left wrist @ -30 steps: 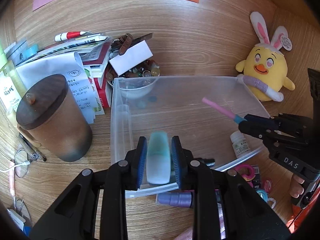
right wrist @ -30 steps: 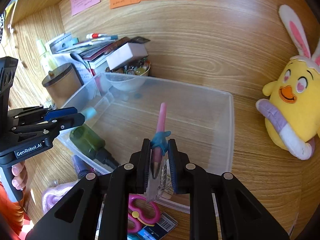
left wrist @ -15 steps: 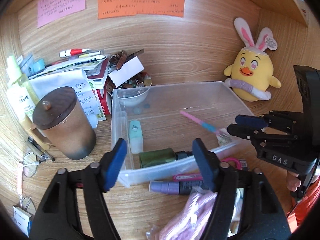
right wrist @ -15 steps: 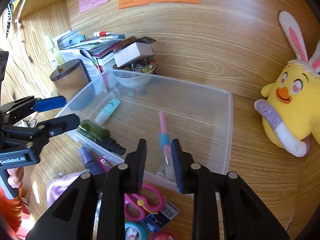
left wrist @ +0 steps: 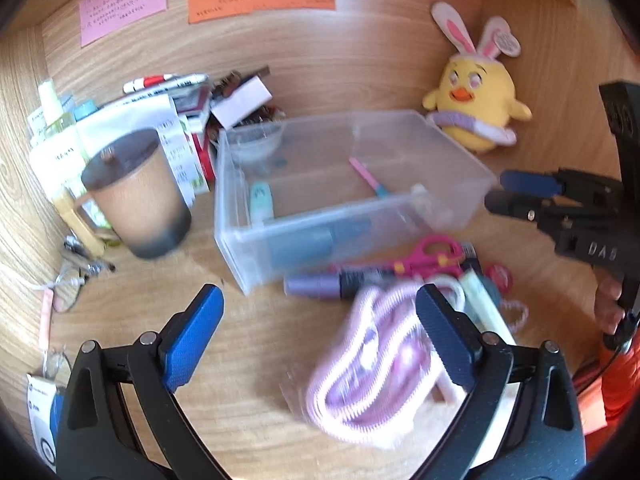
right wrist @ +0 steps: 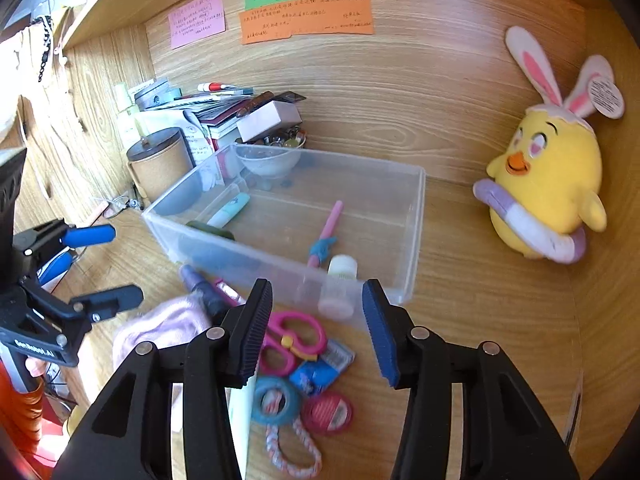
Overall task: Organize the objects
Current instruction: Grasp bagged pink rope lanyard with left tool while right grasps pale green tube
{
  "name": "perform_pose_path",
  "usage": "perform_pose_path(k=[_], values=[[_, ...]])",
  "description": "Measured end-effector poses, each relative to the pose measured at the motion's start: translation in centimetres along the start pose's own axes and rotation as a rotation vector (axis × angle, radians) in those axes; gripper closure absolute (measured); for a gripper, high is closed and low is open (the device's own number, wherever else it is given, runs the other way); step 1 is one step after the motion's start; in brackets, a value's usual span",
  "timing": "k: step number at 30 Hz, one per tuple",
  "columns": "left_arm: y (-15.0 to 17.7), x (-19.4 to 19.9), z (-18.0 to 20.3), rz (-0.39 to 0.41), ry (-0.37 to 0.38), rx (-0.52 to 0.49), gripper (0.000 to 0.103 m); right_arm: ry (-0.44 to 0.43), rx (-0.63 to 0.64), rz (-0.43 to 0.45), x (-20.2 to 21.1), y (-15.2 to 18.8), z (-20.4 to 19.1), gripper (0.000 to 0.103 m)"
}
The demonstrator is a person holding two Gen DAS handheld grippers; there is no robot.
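A clear plastic bin (left wrist: 460, 152) (right wrist: 420, 200) sits on the wooden desk. Inside lie a mint tube (left wrist: 261, 200) (right wrist: 230, 210), a pink pen with a blue grip (left wrist: 368, 178) (right wrist: 326, 232), a dark green bottle (left wrist: 316, 238) and a small white bottle (right wrist: 340, 280). My left gripper (left wrist: 318, 336) is open and empty, in front of the bin above a pink coiled cable (left wrist: 372, 364). My right gripper (right wrist: 316, 328) is open and empty above pink scissors (right wrist: 296, 340) (left wrist: 428, 256).
A purple marker (left wrist: 320, 284), tape rolls (right wrist: 276, 400) and a red disc (right wrist: 328, 412) lie in front of the bin. A brown lidded cup (left wrist: 140, 196), papers and a bowl stand left and behind. A yellow plush chick (right wrist: 548, 184) sits right.
Both grippers let go of the mint tube and the pink pen, which now lie in the bin. Both have opened wide and pulled back toward the desk's front.
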State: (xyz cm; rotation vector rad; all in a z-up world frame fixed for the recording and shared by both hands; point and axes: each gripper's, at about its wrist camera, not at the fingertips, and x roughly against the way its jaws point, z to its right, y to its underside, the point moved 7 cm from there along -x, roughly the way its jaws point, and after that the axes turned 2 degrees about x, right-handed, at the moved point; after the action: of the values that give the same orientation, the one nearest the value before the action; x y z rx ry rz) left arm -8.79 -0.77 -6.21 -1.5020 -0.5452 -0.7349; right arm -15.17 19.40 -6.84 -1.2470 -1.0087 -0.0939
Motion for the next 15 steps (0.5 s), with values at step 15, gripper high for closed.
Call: perform_pose_path(k=[15], values=[[5.1, -2.9, 2.7, -0.136, 0.078, -0.029, 0.005, -0.078, -0.074, -0.091, 0.3, 7.3, -3.0, 0.059]])
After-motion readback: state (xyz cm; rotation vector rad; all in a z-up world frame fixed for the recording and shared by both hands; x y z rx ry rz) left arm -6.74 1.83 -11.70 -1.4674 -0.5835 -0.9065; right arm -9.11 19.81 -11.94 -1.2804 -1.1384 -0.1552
